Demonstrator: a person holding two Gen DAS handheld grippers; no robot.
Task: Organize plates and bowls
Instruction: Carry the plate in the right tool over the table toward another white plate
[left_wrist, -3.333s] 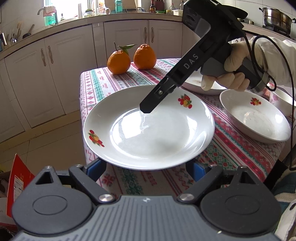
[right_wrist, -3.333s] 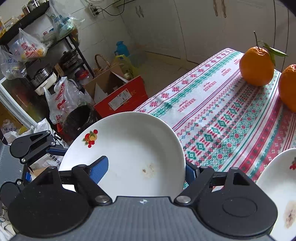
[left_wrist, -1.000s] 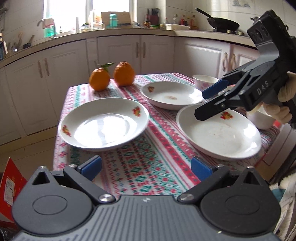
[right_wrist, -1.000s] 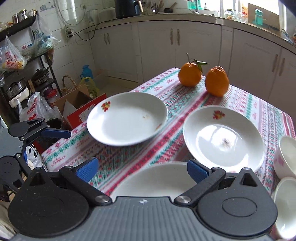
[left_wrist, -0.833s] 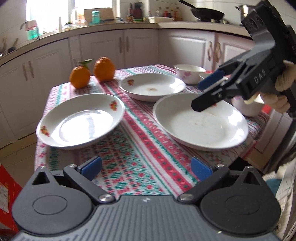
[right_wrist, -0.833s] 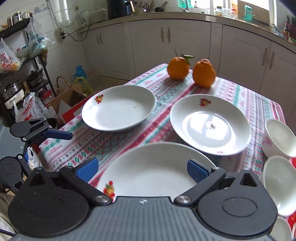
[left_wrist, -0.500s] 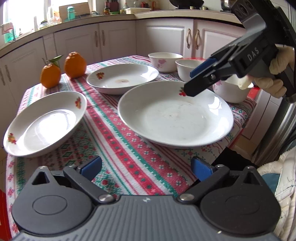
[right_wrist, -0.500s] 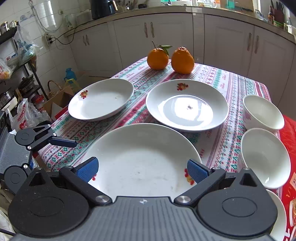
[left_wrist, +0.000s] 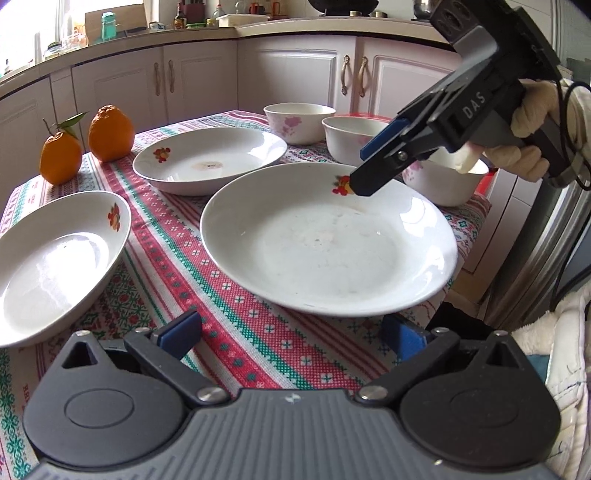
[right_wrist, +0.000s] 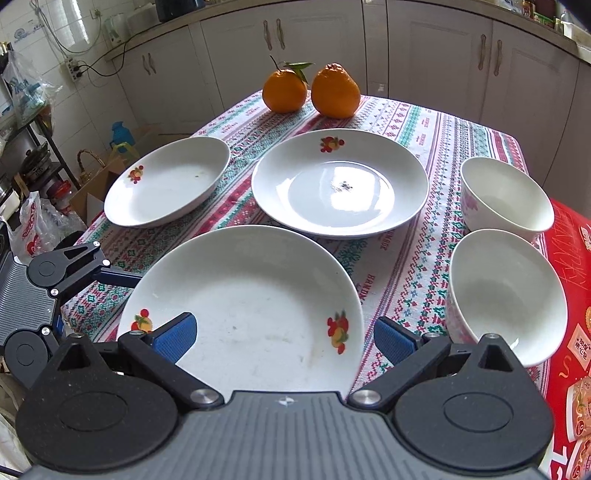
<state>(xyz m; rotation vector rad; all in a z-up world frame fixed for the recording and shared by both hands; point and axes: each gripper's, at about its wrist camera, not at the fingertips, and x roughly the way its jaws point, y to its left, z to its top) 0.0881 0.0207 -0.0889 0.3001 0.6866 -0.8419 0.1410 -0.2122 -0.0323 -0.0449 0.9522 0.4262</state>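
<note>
Both grippers have swung from the left plate (left_wrist: 55, 254) to the near plate (right_wrist: 243, 306), which now fills the foreground of each wrist view. That suggests the left plate is set down and the near plate is the next to be gathered.

Nearest, the left gripper (left_wrist: 291, 330) hovers at the tabletop (left_wrist: 236, 332) edge with its fingers spread wide, holding nothing; the near plate's rim lies just ahead of them. The right gripper (right_wrist: 282, 336) hangs over the opposite rim of that plate, fingers open too, straddling the rim without touching it as far as I can tell. The plate overhangs the tabletop corner a little on the right gripper's side, so a rim pinch looks reachable there.

Left of it, the left plate sits at the tabletop's left edge, part of it seeming to hang over. Behind, the far plate (right_wrist: 340, 188) lies near the middle, almost touching the near plate. To the right stand three bowls (left_wrist: 441, 182), close to one another and to the near plate's rim, leaving little room on that side. Farthest back, two oranges (right_wrist: 312, 90) sit side by side by the far edge. Free cloth remains between the plates and behind the far plate.
</note>
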